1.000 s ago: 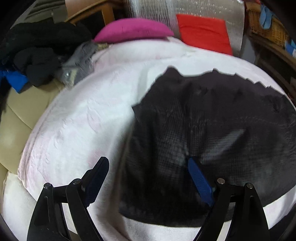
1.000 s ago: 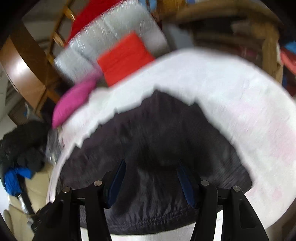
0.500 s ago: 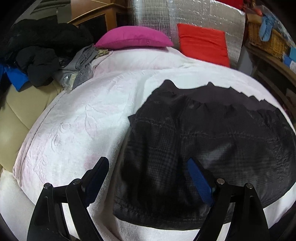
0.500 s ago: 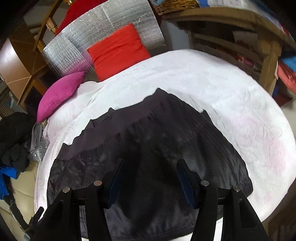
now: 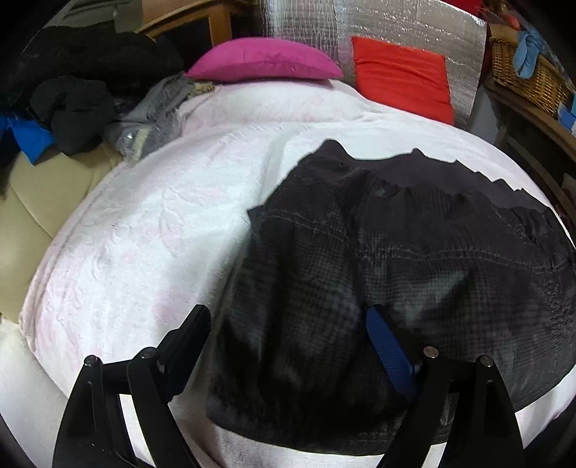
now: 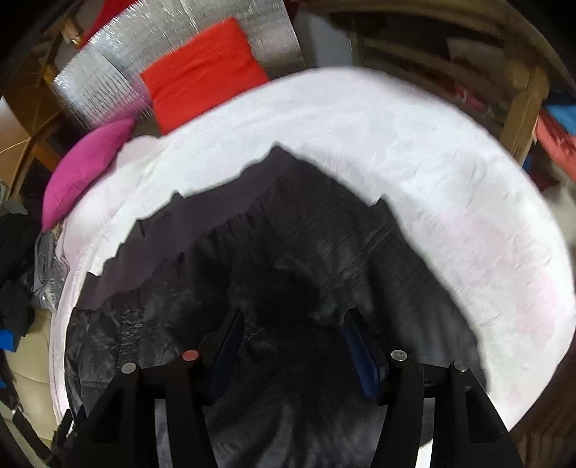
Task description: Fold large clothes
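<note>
A large dark checked garment (image 5: 396, 259) lies spread flat on a white blanket (image 5: 151, 230), with a plain dark band along its far edge. It also shows in the right wrist view (image 6: 288, 259). My left gripper (image 5: 288, 324) is open and empty, hovering over the garment's near left corner. My right gripper (image 6: 291, 331) is open and empty, close above the garment's near right part, its jaws straddling a dark fold.
A magenta pillow (image 5: 262, 63) and a red cushion (image 5: 399, 77) lie at the blanket's far end against a silver foil panel (image 5: 396, 25). A heap of dark and grey clothes (image 5: 79, 93) sits far left. Wicker basket (image 5: 525, 72) and wooden shelves (image 6: 514, 82) stand right.
Both grippers have dropped closer to the garment. The left one shifted slightly; the right one moved in over the near right part. Both jaws stayed open.
</note>
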Tool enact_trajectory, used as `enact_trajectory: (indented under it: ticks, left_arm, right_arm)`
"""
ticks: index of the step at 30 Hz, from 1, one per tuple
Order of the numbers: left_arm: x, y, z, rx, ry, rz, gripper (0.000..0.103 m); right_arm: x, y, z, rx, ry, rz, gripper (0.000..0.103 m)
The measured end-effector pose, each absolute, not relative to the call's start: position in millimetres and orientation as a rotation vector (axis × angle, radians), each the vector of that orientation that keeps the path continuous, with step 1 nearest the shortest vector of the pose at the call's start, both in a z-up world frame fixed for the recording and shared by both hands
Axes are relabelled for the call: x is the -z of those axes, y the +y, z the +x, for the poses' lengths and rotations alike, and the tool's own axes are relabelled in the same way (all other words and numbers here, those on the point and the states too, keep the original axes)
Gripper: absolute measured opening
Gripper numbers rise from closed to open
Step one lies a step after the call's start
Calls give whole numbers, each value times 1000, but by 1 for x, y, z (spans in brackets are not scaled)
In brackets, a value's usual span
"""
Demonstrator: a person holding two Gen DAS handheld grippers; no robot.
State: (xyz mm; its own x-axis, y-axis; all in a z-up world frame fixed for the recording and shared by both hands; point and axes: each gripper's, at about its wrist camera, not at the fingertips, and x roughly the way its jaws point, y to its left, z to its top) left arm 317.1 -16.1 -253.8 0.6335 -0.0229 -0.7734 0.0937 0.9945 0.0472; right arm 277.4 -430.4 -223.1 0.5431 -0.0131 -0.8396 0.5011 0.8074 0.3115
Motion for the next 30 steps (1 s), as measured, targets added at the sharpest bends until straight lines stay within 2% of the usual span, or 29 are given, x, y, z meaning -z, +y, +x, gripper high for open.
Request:
enact_trajectory:
  ticks: [4,10,15,17,30]
  left_arm:
    - [241,-17,303,32,807,130,88]
    - [197,-29,257,1,691,175,88]
    - [141,-31,215,9,602,155,93]
    - [118,-31,198,-6,556,144,99]
    - [6,-23,92,7,343,111,101]
  right_arm:
    - [192,-432,250,313,896,525,62]
    - [149,-425,198,300,814,428,72]
    - [119,-399,157,275,739,364,72]
    - [107,-383,141,269,713,333,72]
    - [34,-295,49,211,569,190,72]
